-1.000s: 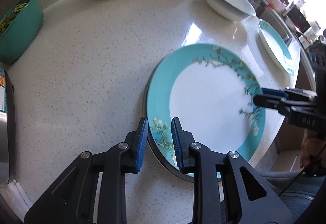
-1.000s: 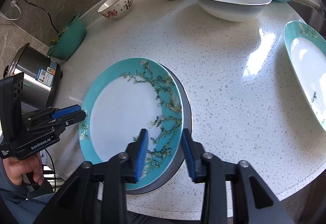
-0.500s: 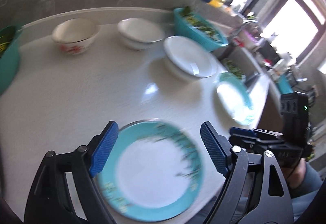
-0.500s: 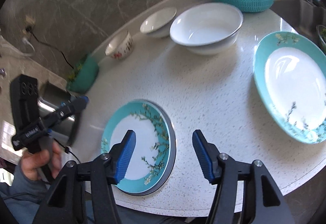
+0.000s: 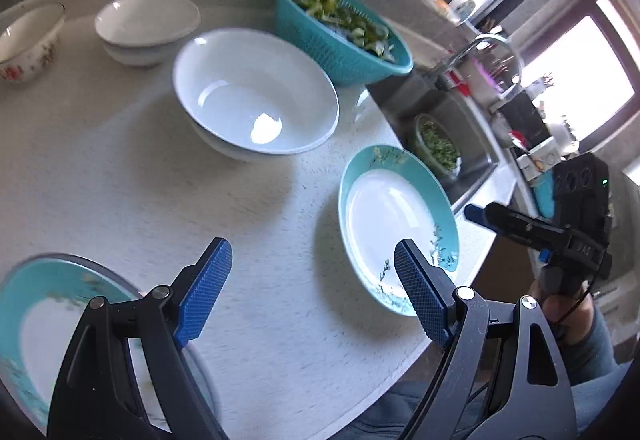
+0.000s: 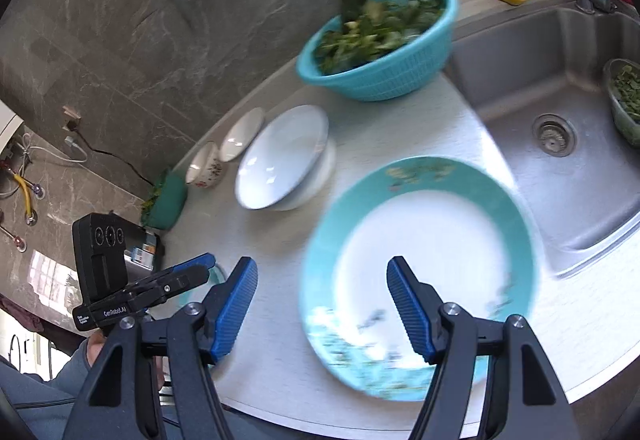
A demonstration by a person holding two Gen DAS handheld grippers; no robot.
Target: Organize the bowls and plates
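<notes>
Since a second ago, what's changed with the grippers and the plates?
Both grippers let go of the teal plate on the stack and swung toward the sink-side teal plate. The left gripper is open; the right gripper has just been opening, nothing between its jaws. Bowls unmoved.

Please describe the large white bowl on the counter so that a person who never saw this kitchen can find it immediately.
Start at the steel sink and find the teal colander full of greens at its corner. The large white bowl stands on the pale counter just in front of that colander. It is plain white, much wider than the small white bowl and the flowered bowl behind it, and deeper than the teal-rimmed plate.
</notes>
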